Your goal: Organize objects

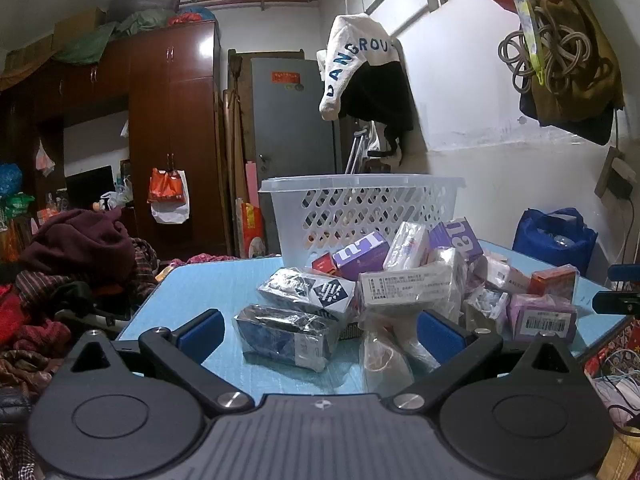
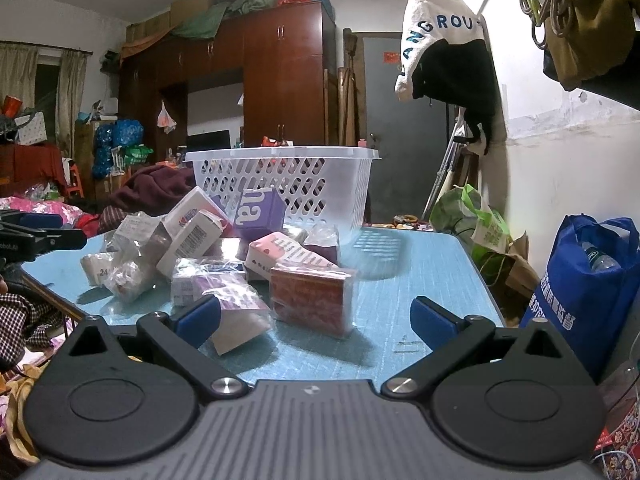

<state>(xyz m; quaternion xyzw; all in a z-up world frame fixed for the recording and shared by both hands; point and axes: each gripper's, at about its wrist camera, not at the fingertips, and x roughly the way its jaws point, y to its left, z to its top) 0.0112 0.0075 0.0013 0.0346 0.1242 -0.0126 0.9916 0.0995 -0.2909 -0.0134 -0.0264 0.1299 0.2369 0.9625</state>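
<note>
At the bottom of the left wrist view the left claw (image 1: 320, 332) is released, its blue pads spread wide with nothing between them. Just beyond, low in the centre of the frame, a dark wrapped box (image 1: 288, 336) lies on the blue bench (image 1: 208, 292), and a crumpled clear bag (image 1: 384, 356) sits beside the claw's right pad. Behind these the heap of boxes climbs toward mid-frame: a white labelled box (image 1: 404, 286), a purple box (image 1: 360, 254) and, at right, an orange box (image 1: 554, 280). The white lattice basket (image 1: 360, 204) stands upright behind the heap at frame centre.

In the right wrist view the right claw (image 2: 314, 320) is likewise released and empty. A red wrapped box (image 2: 310, 300) stands just ahead of it, centre frame; a purple cube (image 2: 260, 212) leans against the basket (image 2: 288, 176) further back. A blue tote bag (image 2: 584, 280) stands at the right edge, off the bench (image 2: 420, 272).
</note>
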